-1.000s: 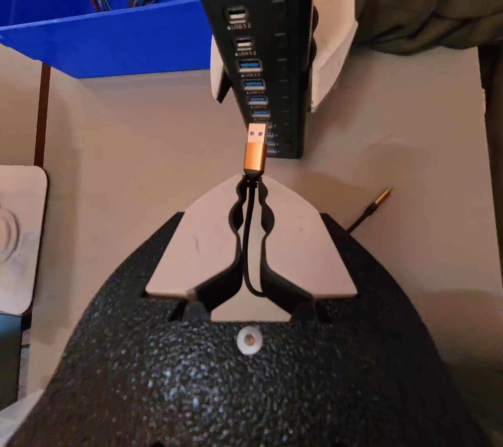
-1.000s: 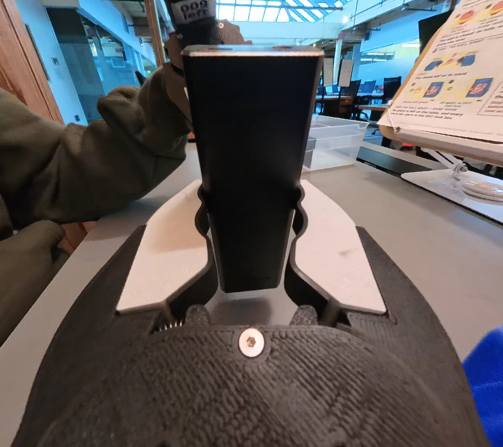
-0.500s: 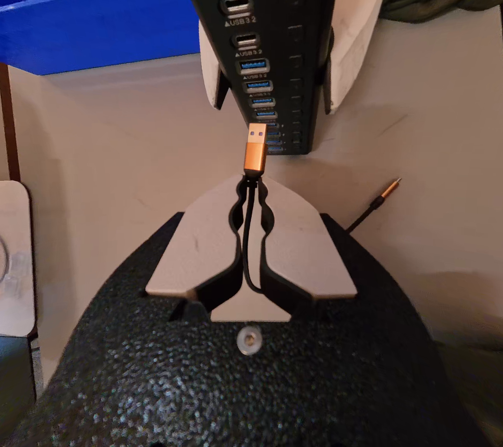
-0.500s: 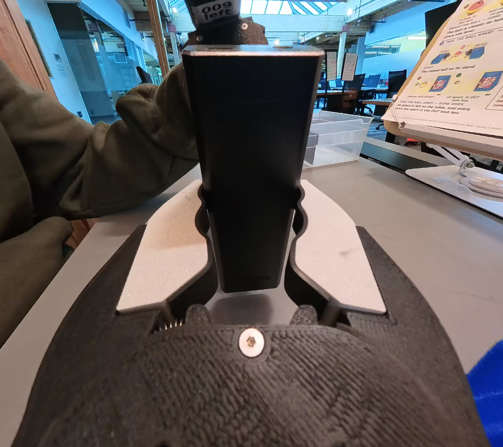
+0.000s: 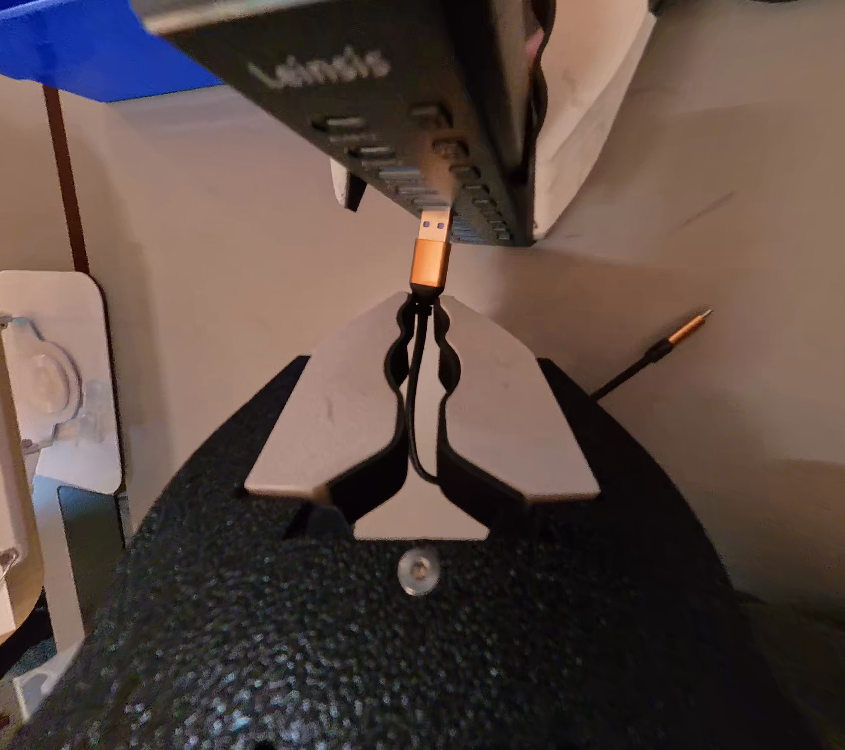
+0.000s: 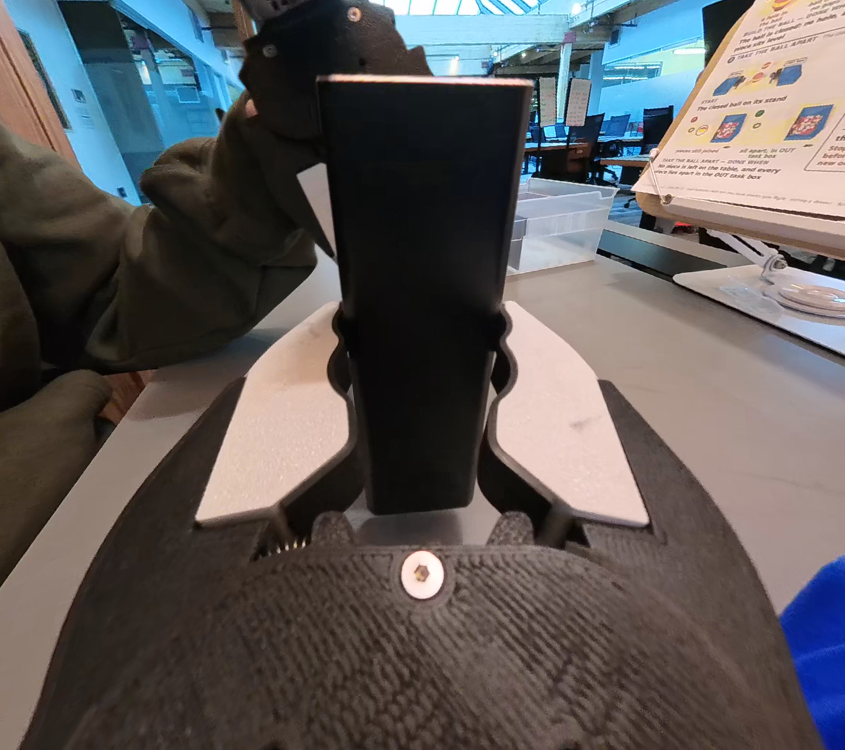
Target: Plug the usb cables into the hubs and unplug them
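My left gripper (image 5: pixel 421 302) is shut on a black USB cable, its orange plug (image 5: pixel 431 255) sticking out past the fingertips. The plug's metal tip touches or nearly touches the port face of a long black USB hub (image 5: pixel 366 88) that slants overhead. My right gripper (image 6: pixel 420 326) is shut on that hub (image 6: pixel 420 271), holding it upright above the table; only its plain back shows there. The right gripper's white fingers (image 5: pixel 590 97) flank the hub in the left wrist view. The cable's other orange end (image 5: pixel 686 330) lies on the table to the right.
A blue bin (image 5: pixel 59 33) stands at the back left. A white stand base (image 5: pixel 50 376) sits at the left edge. An instruction sheet on a stand (image 6: pixel 754 88) and a clear plastic tray (image 6: pixel 558 220) are on the grey table (image 6: pixel 640 362). A green sleeve (image 6: pixel 137 248) is at the left. The tips of both grippers are at nearly the same place.
The hub has tilted toward the left wrist camera and come closer, its top end now overhead. The plug tip has closed in on the port row. Both grips are unchanged.
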A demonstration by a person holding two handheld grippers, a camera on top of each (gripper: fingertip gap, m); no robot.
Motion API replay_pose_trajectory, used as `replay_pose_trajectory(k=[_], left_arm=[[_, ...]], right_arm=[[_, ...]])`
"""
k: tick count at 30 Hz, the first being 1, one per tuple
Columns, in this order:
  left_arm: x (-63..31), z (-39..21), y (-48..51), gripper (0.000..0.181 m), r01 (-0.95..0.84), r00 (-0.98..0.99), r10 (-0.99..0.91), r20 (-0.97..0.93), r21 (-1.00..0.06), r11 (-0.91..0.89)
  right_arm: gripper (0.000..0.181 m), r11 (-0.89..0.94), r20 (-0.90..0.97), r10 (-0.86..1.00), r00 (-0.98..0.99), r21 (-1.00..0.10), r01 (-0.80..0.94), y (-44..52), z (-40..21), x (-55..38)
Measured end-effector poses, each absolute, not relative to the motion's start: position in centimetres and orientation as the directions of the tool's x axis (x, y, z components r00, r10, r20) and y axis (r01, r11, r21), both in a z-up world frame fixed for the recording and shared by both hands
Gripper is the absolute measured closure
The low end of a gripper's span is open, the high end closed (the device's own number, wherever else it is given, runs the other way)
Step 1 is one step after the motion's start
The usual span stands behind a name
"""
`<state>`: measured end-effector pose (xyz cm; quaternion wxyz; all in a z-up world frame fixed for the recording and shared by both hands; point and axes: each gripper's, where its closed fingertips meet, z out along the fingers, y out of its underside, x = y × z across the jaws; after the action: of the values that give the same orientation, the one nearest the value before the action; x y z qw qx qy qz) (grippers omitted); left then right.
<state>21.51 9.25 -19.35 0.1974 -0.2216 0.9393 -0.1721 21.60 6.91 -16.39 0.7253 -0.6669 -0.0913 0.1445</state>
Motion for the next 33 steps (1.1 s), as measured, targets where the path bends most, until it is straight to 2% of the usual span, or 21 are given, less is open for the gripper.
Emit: replay_pose_trajectory(k=[1,5,9,14,21,26,28,33], left_arm=[[21.5,-19.2,8.9,0.175,-0.354,-0.818,-0.495,-0.292,-0.423,0.834],[21.8,-19.3,8.2,0.175,-0.37,-0.812,-0.524,-0.258,-0.468,0.803],[22.7,-19.4,7.3,0.175,-0.39,-0.815,-0.566,-0.123,-0.606,0.693],[22.7,-18.9,7.5,0.175,-0.369,-0.839,-0.542,-0.04,-0.69,0.622],[22.9,-18.8,7.1,0.175,-0.355,-0.843,-0.537,-0.034,-0.713,0.604],[22.6,-20.5,9.0,0.173,-0.432,-0.824,-0.567,-0.003,-0.644,0.631],[23.1,-19.7,9.4,0.156,-0.457,-0.794,-0.608,0.015,-0.675,0.58],[23.1,-13.2,6.2,0.113,-0.298,-0.831,-0.549,0.085,-0.903,0.311]], right_arm=[[0.12,0.067,-0.063,0.335,0.94,-0.994,-0.091,6.9,-16.4,21.6],[0.12,0.08,-0.078,0.331,0.94,-0.991,-0.111,6.7,-16.2,21.9],[0.12,0.119,-0.131,0.322,0.938,-0.977,-0.177,6.3,-15.6,22.8],[0.12,0.145,-0.142,0.325,0.935,-0.97,-0.198,6.0,-15.3,23.1],[0.121,0.159,-0.154,0.327,0.932,-0.964,-0.214,5.8,-15.2,23.3],[0.121,0.163,-0.152,0.326,0.933,-0.963,-0.214,5.7,-15.1,23.4],[0.121,0.155,-0.143,0.326,0.935,-0.967,-0.203,5.8,-15.2,23.2],[0.12,0.135,-0.115,0.326,0.938,-0.977,-0.167,6.1,-15.5,22.7]])
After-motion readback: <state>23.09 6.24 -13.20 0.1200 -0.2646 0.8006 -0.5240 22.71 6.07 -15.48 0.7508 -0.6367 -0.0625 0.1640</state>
